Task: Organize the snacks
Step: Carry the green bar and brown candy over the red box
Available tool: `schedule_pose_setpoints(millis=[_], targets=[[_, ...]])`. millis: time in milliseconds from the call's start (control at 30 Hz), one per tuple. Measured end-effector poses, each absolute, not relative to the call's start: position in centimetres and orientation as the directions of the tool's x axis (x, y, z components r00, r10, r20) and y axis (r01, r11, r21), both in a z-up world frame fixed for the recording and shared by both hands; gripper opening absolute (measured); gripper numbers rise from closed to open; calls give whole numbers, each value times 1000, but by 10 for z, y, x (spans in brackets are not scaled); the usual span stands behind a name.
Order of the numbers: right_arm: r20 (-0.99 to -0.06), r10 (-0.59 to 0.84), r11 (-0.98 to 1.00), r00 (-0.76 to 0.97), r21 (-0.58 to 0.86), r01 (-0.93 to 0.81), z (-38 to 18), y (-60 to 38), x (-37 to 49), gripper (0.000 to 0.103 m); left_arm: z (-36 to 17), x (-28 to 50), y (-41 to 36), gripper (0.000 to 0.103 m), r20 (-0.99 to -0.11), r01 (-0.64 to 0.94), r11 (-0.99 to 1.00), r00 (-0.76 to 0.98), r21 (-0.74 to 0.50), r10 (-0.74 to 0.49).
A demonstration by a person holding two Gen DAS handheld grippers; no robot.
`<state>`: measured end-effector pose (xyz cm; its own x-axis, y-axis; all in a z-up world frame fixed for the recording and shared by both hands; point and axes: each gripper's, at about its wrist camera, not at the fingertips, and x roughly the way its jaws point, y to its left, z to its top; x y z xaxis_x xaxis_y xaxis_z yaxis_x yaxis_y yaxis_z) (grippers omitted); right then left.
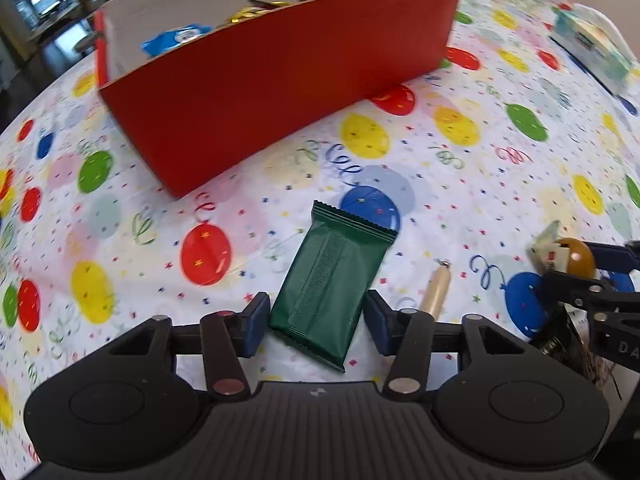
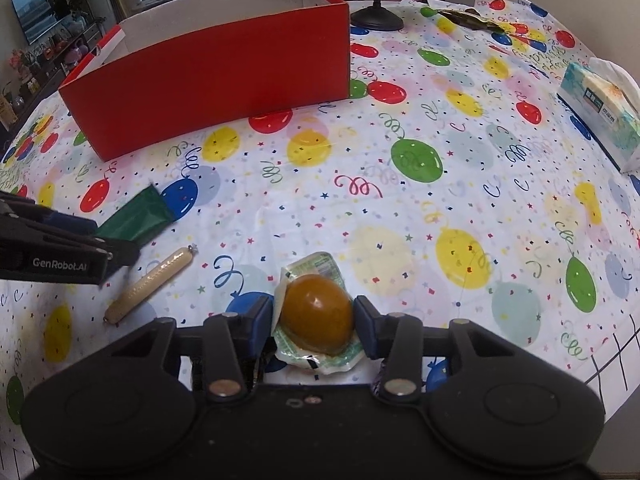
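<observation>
Left gripper [image 1: 316, 326] sits low on the cloth [image 1: 460, 200], fingers spread wide either side of the green pack [image 1: 330, 286], small gaps both sides, nothing pinched yet. The pack lies flat, tilted toward one o'clock, its near corner tucked under the jaws. Risk here: the pack is thin and slick, so as the pads close they may skate over it or buckle it rather than lift it.

Right gripper [image 2: 314, 320] has its pads against the egg [image 2: 316, 312], a brown egg in a crinkled wrapper; the hold looks closed but only on the curved sides. Squeeze unevenly and it could pop forward toward twelve o'clock, or the loose wrapper could slip.

The sausage [image 2: 150, 284] lies loose on the cloth at ten o'clock from the egg, just beside the left gripper: easy to knock and roll.

The red box [image 2: 216, 76], at eleven o'clock, already holds snacks; its tall wall could catch a low carry.
</observation>
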<state>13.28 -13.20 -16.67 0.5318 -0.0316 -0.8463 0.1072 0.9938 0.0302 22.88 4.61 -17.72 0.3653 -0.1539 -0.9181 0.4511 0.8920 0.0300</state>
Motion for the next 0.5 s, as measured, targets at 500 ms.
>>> schedule_pose_setpoints(millis=[500], targets=[[-788, -10, 995, 616, 52, 83, -128, -136, 125, 42, -136, 219, 78, 46, -885, 264, 963, 435, -53, -168]])
